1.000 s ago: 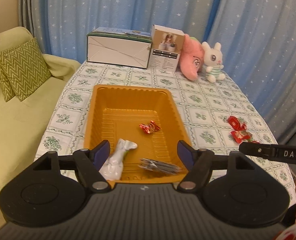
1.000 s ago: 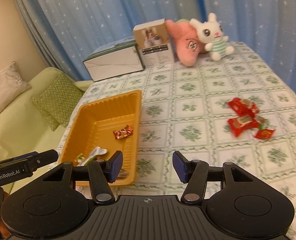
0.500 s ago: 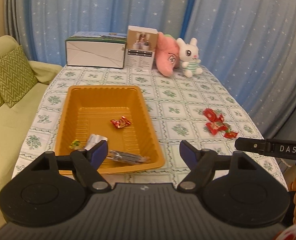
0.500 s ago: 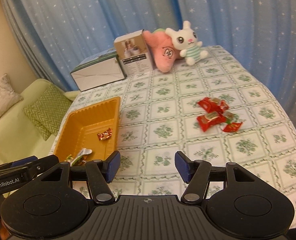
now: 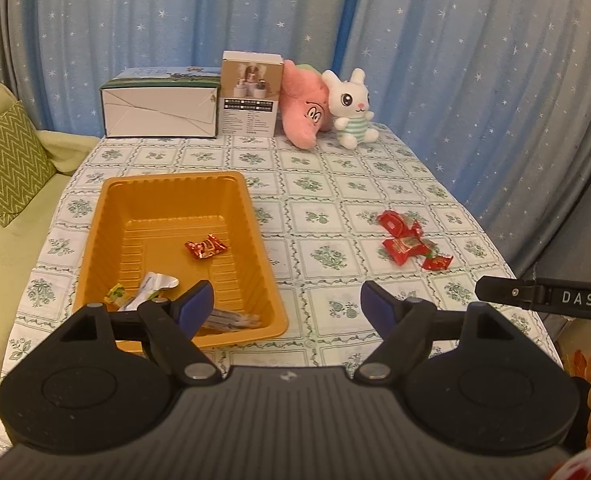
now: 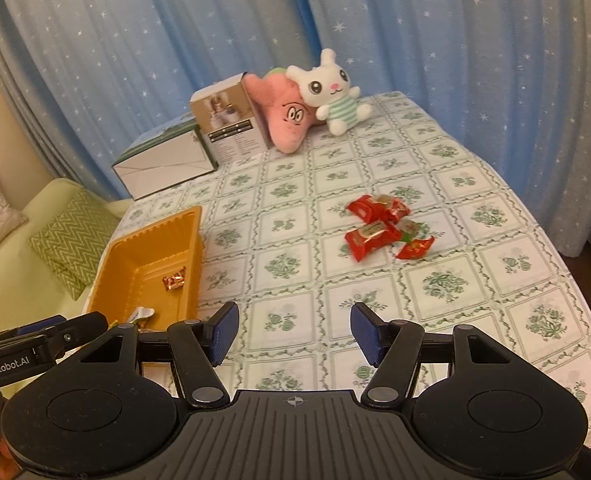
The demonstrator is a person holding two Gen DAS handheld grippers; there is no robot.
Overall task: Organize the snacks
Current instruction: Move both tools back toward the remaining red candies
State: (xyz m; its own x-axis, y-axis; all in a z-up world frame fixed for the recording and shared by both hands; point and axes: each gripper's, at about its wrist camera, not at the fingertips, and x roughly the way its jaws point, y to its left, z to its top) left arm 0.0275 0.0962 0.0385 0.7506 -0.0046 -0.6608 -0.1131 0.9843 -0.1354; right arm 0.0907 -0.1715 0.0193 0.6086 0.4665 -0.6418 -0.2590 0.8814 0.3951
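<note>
My left gripper (image 5: 287, 300) blocks the near end of the orange plastic tray (image 5: 251, 216), so the grey foil packets (image 5: 231, 317) lying against its near wall are half hidden behind my left blue pad, and the white crinkled wrapper (image 5: 155, 285) and a small yellow-green sweet (image 5: 115, 292) beside it are partly cut off too. I cannot read any print on them. The tray is a ribbed, glossy rectangle with rounded corners, sitting toward the left edge of the tabletop (image 5: 335, 184), and 1 shiny red foil candy (image 5: 206, 246) lies open to view on its floor. My left gripper's fingers are spread wide with nothing between them, over the tray's near right corner. My right gripper (image 6: 293, 330) is likewise spread and empty, held over bare cloth near the front edge. The loose red snack packets (image 6: 379, 224) sit in a small overlapping pile toward the right edge of the tabletop, well apart from the tray; how many there are is hard to make out, since they lie on each other. The cloth is a smooth checked print with green sprigs. At the far edge stand a white cardboard box (image 5: 159, 110), a taller printed carton (image 5: 249, 100), a pink plush (image 5: 303, 110) and a white plush rabbit (image 5: 349, 106), the pink one partly behind the rabbit.
</note>
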